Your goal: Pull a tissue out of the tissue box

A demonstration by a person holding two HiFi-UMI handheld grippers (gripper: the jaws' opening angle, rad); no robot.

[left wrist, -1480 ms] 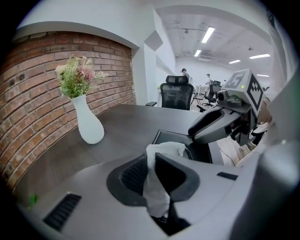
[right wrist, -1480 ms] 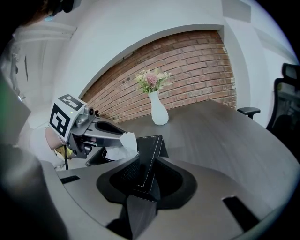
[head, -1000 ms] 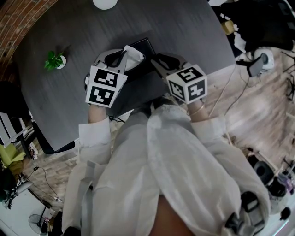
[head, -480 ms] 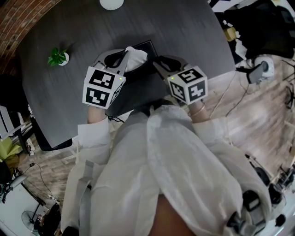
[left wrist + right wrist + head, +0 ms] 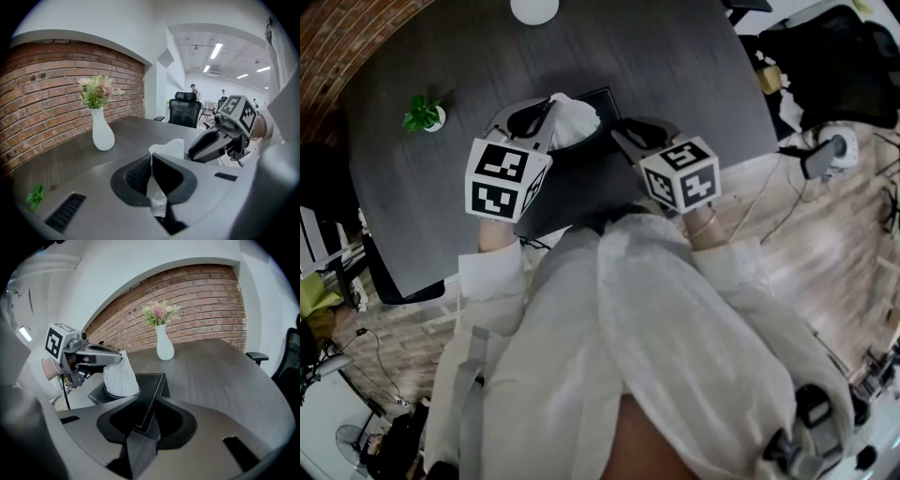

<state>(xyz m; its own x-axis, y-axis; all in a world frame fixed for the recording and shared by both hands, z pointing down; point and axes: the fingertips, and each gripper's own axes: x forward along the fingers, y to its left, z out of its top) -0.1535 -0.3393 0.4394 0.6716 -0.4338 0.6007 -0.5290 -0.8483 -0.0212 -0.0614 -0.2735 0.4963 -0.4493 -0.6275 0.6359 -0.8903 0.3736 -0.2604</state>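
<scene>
A black tissue box (image 5: 602, 101) lies on the dark grey table (image 5: 666, 56). A white tissue (image 5: 572, 117) stands up out of its round opening, stretched into a cone. My left gripper (image 5: 551, 112) is shut on the top of that tissue, above the box. In the left gripper view the tissue (image 5: 167, 147) runs down between the closed jaws of the left gripper (image 5: 152, 158). My right gripper (image 5: 153, 401) is shut on the near corner of the tissue box (image 5: 150, 380). In the right gripper view the left gripper (image 5: 115, 357) holds the tissue (image 5: 120, 376) taut.
A white vase (image 5: 164, 347) with flowers stands at the far side of the table by the brick wall. A small green plant (image 5: 422, 114) in a white pot sits left of the box. The person's white clothing (image 5: 628, 337) fills the near side.
My left gripper has risen a little with the tissue, and more of the tissue shows above the box. The right gripper has stayed on the box corner.
</scene>
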